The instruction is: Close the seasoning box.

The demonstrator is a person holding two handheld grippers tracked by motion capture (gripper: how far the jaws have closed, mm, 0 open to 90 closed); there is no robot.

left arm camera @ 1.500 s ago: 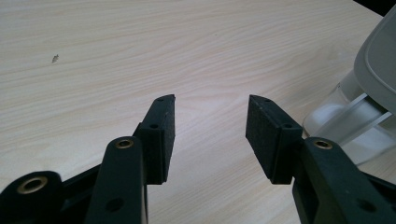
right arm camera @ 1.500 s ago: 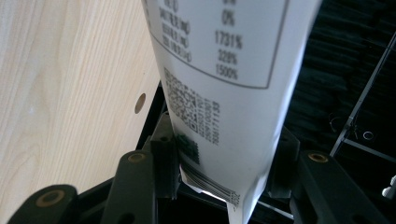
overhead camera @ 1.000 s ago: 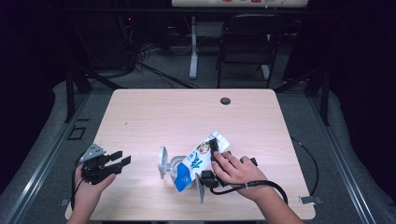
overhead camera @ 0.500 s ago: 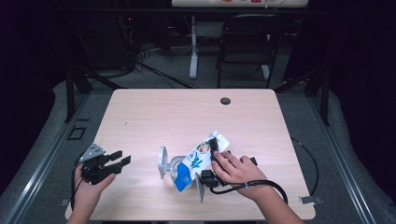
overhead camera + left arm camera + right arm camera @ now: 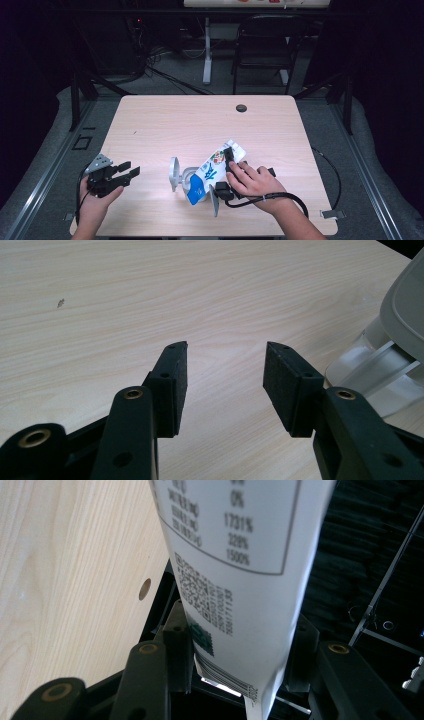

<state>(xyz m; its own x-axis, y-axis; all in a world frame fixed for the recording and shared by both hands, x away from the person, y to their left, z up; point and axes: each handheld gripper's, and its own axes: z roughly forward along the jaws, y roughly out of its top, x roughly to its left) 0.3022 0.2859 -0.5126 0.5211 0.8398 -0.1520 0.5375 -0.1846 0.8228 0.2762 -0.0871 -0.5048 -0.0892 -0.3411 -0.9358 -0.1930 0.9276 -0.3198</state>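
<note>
A white and blue carton [image 5: 210, 172] is tilted, its blue end low over a clear container [image 5: 186, 176] with a grey lid [image 5: 173, 173], and its white end raised to the far right. My right gripper [image 5: 227, 164] is shut on the carton. In the right gripper view the jaws press both sides of the carton [image 5: 235, 555], and that gripper [image 5: 240, 630] points toward the table's far edge. My left gripper [image 5: 127, 172] rests open at the table's front left, apart from the container. Its pads [image 5: 172, 380] hold nothing, and the clear container [image 5: 370, 370] sits off to their right.
A round dark grommet [image 5: 241, 108] sits near the far edge of the wooden table [image 5: 165, 125]; the same grommet [image 5: 145, 588] appears beside the carton. A grey disc [image 5: 214, 200] stands by the right hand. A chair and cables are on the dark floor beyond.
</note>
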